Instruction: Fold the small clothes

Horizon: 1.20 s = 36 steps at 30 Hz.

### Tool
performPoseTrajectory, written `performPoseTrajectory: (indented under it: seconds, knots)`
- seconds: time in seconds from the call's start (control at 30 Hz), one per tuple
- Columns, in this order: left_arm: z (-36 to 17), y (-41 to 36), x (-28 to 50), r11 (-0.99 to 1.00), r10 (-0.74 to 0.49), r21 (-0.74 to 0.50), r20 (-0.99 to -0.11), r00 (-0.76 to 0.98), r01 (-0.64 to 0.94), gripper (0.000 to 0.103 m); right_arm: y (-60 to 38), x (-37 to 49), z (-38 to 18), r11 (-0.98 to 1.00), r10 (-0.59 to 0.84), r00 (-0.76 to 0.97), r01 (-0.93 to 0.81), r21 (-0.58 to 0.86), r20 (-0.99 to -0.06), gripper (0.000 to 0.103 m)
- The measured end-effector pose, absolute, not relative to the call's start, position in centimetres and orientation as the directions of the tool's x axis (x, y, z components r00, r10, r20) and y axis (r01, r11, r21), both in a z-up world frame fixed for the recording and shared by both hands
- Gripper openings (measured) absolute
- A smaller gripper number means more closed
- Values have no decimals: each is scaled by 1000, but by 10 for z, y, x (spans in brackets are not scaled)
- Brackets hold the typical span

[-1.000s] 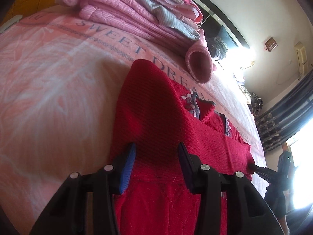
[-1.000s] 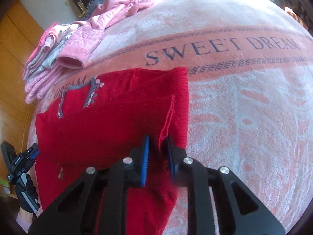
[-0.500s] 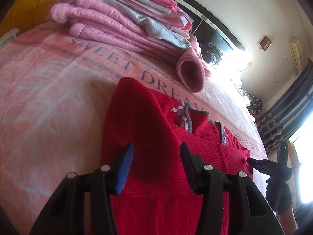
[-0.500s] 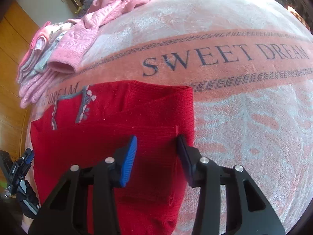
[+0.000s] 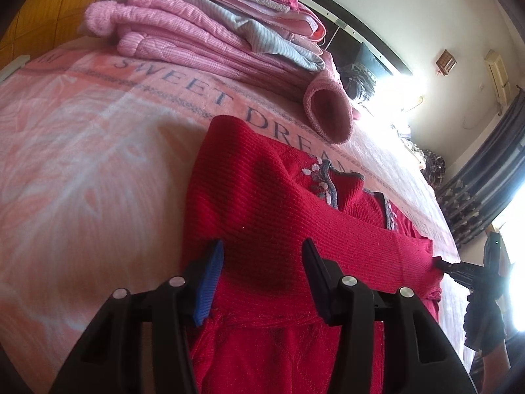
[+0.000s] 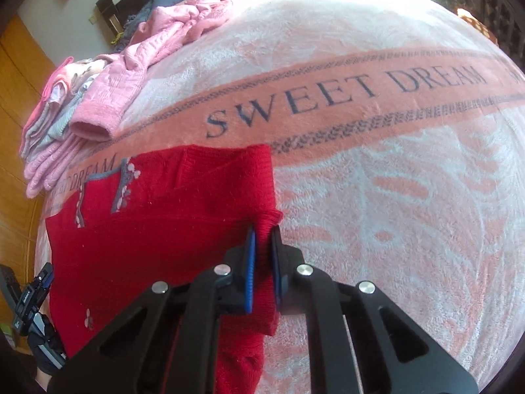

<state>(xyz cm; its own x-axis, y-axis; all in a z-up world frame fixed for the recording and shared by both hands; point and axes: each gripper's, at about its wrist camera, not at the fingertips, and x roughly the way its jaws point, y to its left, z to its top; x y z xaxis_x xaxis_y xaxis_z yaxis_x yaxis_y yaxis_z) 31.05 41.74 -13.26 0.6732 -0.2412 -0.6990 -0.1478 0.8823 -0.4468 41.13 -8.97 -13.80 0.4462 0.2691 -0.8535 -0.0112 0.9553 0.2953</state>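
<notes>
A red knit sweater (image 5: 262, 203) with grey floral collar trim lies flat on the pink bed blanket, its sleeves folded across the chest. My left gripper (image 5: 262, 256) hovers open over the sweater's left side, with red knit showing between its fingers but not pinched. In the right wrist view the same sweater (image 6: 157, 216) fills the lower left. My right gripper (image 6: 262, 239) is shut on the sweater's right edge, with a ridge of red fabric pinched between its blue pads. The right gripper also shows at the far right of the left wrist view (image 5: 443, 264), touching the sweater.
A stack of folded pink and grey clothes (image 5: 210, 29) sits on the "SWEET DREAM" blanket (image 6: 377, 164) behind the sweater, with a pink cuff (image 5: 328, 111) hanging toward it. A loose pink jacket (image 6: 170, 36) lies farther back. Wooden panels border the left side.
My right gripper let go of the sweater edge, opened, then shut again on the right edge lower down. My left gripper stayed open over the sweater and shifted slightly.
</notes>
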Motion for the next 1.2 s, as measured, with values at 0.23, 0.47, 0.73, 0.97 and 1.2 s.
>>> performPoseTrajectory:
  seconds: [0.23, 0.47, 0.73, 0.97, 1.2]
  knots:
    - [-110, 412, 312, 886, -227, -442, -675, 702, -138, 50, -87, 403, -101, 955, 268, 550, -45, 292, -791, 18]
    - [-120, 395, 324, 917, -208, -377, -731, 650, -131, 50, -53, 394, -114, 945, 326, 456, -140, 295, -828, 18]
    - [-122, 407, 318, 900, -199, -386, -777, 597, -202, 47, -58, 386, -123, 918, 389, 414, -106, 381, -823, 22]
    - [-92, 410, 223, 910, -266, -370, -865, 425, -185, 51, -68, 298, -69, 885, 465, 330, -204, 419, -821, 38]
    - [-96, 424, 94, 891, -325, -390, -906, 272, -231, 52, -67, 176, -60, 845, 521, 178, -245, 475, -835, 39]
